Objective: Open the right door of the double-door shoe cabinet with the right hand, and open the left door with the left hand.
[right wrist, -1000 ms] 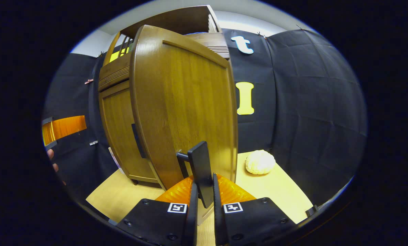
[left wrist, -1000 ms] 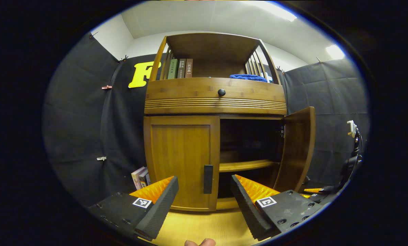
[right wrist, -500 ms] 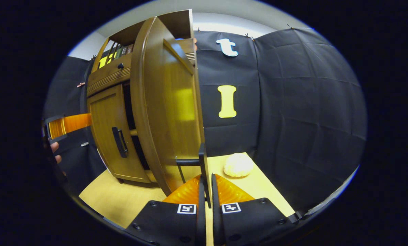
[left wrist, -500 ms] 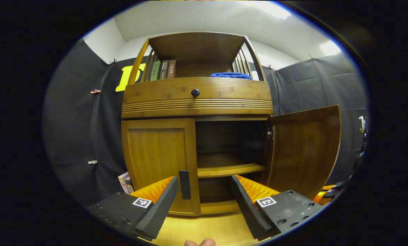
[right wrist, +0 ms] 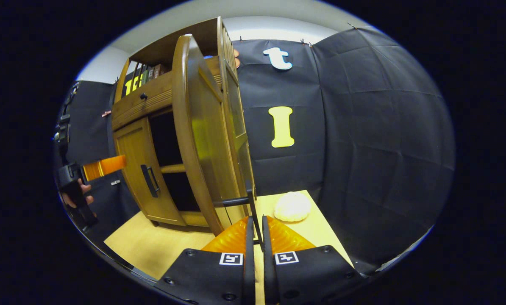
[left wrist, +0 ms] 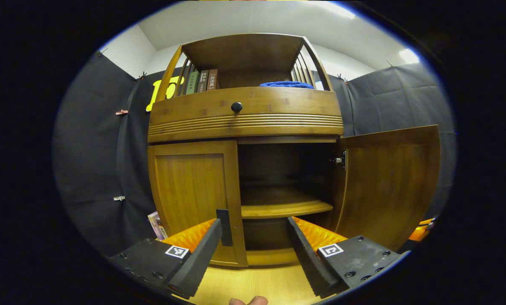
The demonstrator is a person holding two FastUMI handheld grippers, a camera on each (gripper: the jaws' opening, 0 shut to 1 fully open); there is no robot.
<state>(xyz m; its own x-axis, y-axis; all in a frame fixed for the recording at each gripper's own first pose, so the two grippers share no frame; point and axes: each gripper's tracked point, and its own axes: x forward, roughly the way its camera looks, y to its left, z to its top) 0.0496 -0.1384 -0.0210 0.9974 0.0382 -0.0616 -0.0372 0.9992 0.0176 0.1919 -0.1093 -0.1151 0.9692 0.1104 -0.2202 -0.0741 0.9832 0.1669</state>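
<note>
The shoe cabinet (left wrist: 244, 123) is warm brown wood. Its right door (left wrist: 388, 182) stands swung wide open, baring a dark interior with a shelf (left wrist: 284, 207). That door's black handle (right wrist: 253, 203) sits between the right jaws, apparently pinched. The left door (left wrist: 193, 195) is shut; its black handle (left wrist: 224, 221) lies just inside the left jaws' left finger.

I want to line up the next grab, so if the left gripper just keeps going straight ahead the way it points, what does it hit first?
Probably the left door, shut, with its dark handle beside the left gripper's left finger. The midline aims nearer the open compartment, though depth is unclear.
</note>
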